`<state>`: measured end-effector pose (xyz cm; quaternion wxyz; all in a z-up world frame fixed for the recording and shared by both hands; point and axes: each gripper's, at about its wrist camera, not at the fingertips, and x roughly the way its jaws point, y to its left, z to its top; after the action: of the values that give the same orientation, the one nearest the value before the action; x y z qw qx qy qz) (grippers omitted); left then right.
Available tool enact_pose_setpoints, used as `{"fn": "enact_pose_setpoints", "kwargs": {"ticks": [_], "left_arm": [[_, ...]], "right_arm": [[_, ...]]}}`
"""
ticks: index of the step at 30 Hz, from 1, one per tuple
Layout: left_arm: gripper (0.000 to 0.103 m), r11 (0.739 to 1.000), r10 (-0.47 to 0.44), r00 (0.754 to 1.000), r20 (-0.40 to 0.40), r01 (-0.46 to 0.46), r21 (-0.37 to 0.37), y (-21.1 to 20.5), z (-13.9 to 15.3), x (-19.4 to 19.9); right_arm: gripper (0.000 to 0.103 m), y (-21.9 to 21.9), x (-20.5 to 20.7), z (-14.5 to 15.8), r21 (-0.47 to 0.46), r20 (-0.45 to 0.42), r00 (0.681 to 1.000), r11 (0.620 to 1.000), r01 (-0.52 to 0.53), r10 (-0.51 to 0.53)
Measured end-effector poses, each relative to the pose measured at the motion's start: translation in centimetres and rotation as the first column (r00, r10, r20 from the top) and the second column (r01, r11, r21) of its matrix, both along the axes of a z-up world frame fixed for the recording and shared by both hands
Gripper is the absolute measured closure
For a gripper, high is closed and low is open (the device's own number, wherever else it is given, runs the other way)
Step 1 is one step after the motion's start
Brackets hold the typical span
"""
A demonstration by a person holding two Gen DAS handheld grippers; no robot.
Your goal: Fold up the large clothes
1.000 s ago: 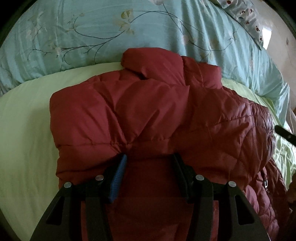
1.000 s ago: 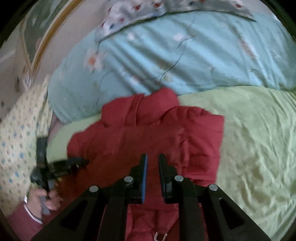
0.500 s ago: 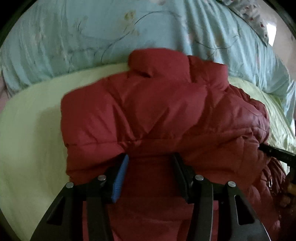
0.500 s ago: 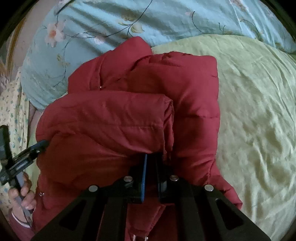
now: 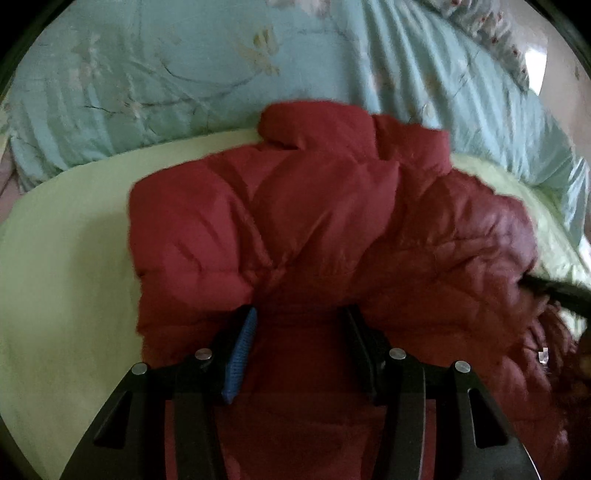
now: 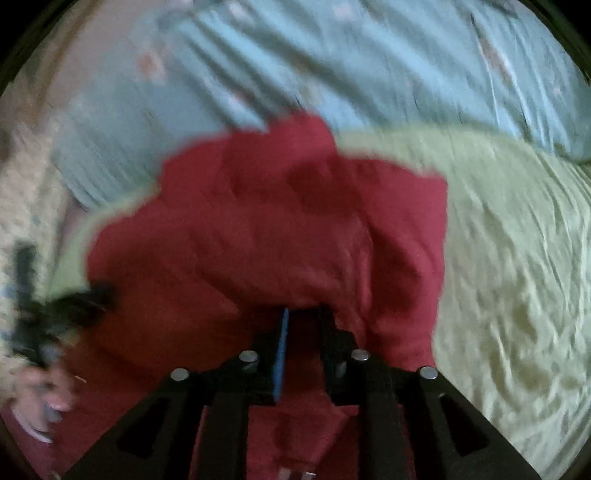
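A puffy dark-red quilted jacket (image 5: pixel 295 221) lies bunched on the bed, its collar toward the quilt. My left gripper (image 5: pixel 300 314) has its fingers tucked under a thick fold at the near edge, and red fabric fills the gap between its jaws. In the blurred right wrist view the jacket (image 6: pixel 277 229) lies ahead. My right gripper (image 6: pixel 306 314) sits at the jacket's near hem with its jaws opening, red fabric showing in the narrow gap. The right gripper's finger (image 5: pixel 554 291) pokes in at the jacket's right side. The left gripper (image 6: pixel 74 299) and its hand (image 6: pixel 48 402) are at the left.
A light green sheet (image 5: pixel 66 277) covers the bed around the jacket and lies wrinkled to its right (image 6: pixel 517 258). A pale blue floral quilt (image 5: pixel 221 74) is heaped along the far side. A patterned pillow (image 5: pixel 491 29) lies at the far right.
The right gripper's jaws, shut half a second ago, now stand slightly apart, and its view has swung up toward the quilt. The right gripper's finger has come in against the jacket's right side.
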<state>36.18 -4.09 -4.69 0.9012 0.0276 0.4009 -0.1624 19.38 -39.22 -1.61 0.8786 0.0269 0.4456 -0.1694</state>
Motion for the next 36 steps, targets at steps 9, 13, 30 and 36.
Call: {"fn": "enact_pose_setpoints", "kwargs": {"ticks": [9,13,30,36], "left_arm": [[0.053,0.998,0.027,1.0,-0.008,-0.027,0.049,0.1,-2.3,-0.4],[0.053,0.998,0.027,1.0,-0.01,-0.026,0.055,-0.1,-2.2,-0.3],[0.05,0.978,0.192,0.98,-0.052,-0.195,-0.068,5.5,3.2,-11.1],[0.047,0.967,0.239,0.968,-0.075,-0.244,-0.069,7.3,3.8,-16.3]], "right_arm": [[0.088,-2.4,-0.4,-1.3,0.118,-0.016,0.999,0.992,0.043,-0.041],[0.088,-2.1,-0.2,-1.4,0.108,-0.017,0.999,0.993,0.041,-0.039],[0.073,-1.0,-1.9,0.5,0.143,0.039,0.998,0.989,0.034,-0.04],[0.053,1.5,-4.5,2.0,0.153,0.034,0.999,0.988,-0.013,0.008]]}}
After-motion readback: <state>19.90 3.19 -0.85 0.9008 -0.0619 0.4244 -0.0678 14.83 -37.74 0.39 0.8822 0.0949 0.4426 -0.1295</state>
